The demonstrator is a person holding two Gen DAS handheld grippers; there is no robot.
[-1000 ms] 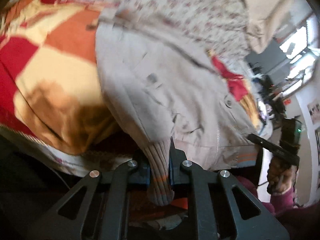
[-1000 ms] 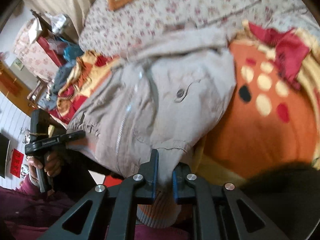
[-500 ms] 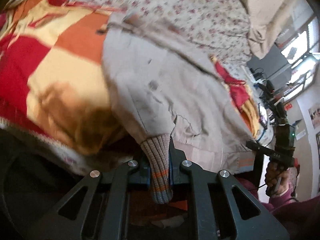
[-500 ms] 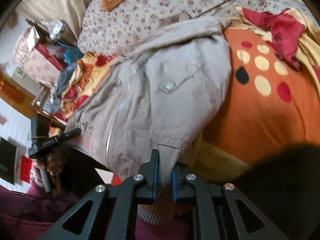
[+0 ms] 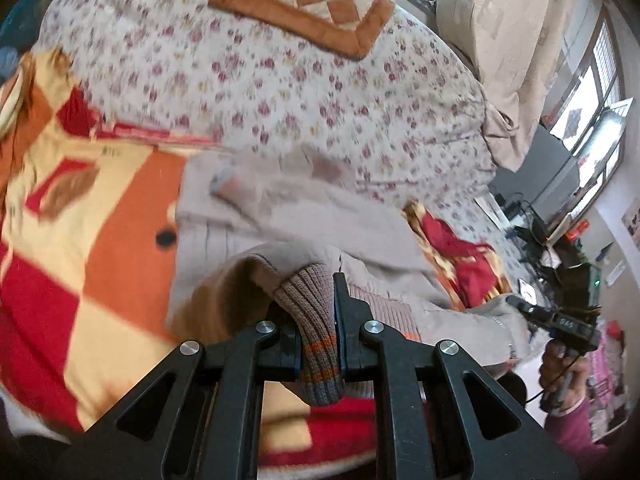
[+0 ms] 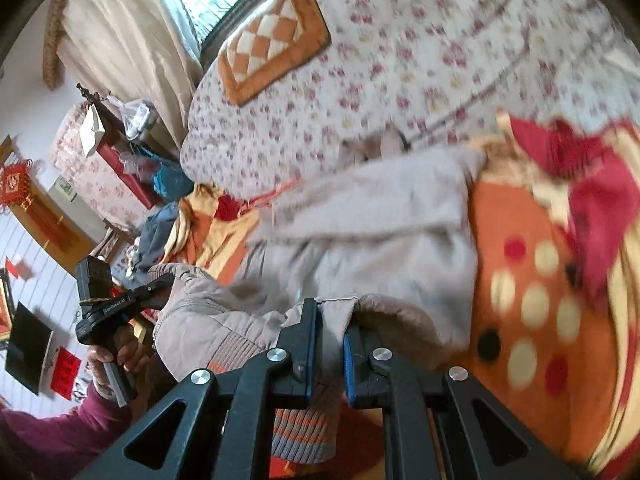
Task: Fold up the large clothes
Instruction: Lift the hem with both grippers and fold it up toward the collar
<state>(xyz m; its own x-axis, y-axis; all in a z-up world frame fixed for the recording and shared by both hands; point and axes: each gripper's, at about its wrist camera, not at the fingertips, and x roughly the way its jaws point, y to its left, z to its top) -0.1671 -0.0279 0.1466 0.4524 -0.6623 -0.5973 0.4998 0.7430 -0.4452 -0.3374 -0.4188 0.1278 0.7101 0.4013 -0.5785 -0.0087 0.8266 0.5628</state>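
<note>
The left gripper (image 5: 335,320) squeezes one knit cuff (image 5: 316,320) of the beige jacket (image 5: 304,216). The right gripper (image 6: 330,354) squeezes the other cuff (image 6: 304,432), over the bed (image 5: 280,92).

A bed lay under a white quilt printed with small red flowers (image 5: 304,92), with an orange-bordered checkered cushion (image 6: 272,40) on top and a red, orange and cream patterned blanket (image 5: 80,280) spread nearer the camera. Cream curtains (image 6: 132,36) hung beside a bright window (image 5: 600,92). A red knotted ornament (image 6: 14,184) hung on the pale wall.
</note>
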